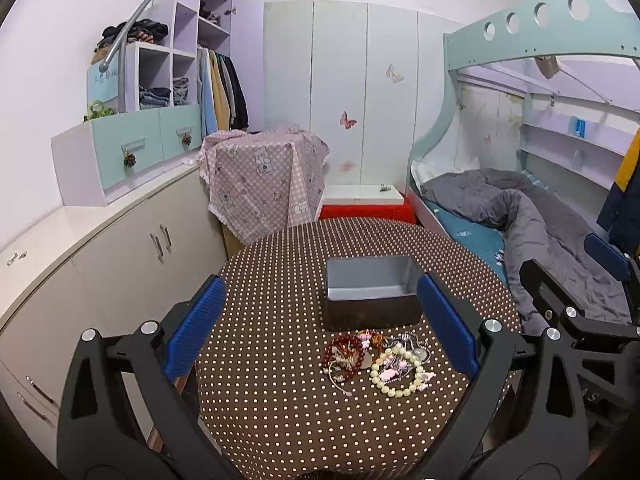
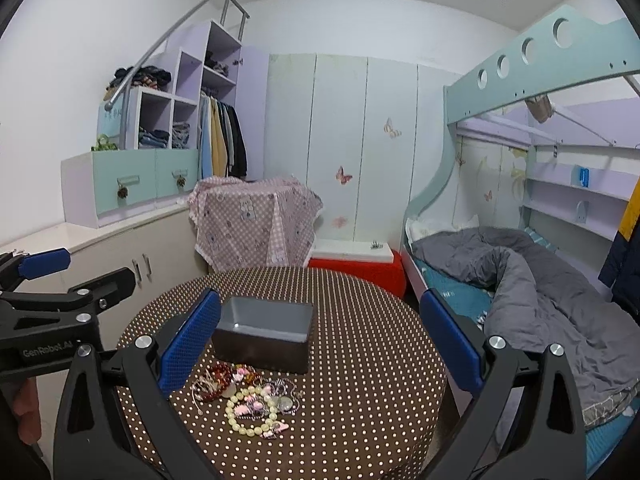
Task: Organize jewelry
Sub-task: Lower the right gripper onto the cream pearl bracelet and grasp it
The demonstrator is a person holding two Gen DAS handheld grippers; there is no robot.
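left gripper (image 1: 322, 334) spread wide, nothing between its blue pads, hovering above the dotted table (image 1: 280, 420). right gripper (image 2: 320, 346) likewise wide apart and empty. jewelry pile (image 1: 374, 362) lies at lower centre of frame, just in front of the open grey-lined box (image 1: 372, 294). only the right wrist view shows a hand (image 2: 26, 416) at lower left, on the left tool's handle.

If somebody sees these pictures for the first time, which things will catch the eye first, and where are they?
First the tangled heap of jewelry on the brown polka-dot tablecloth, with a pale bead bracelet and a dark red bead bracelet on top. Just behind it stands an open, empty dark box. The left tool and right tool hover wide open before the heap.
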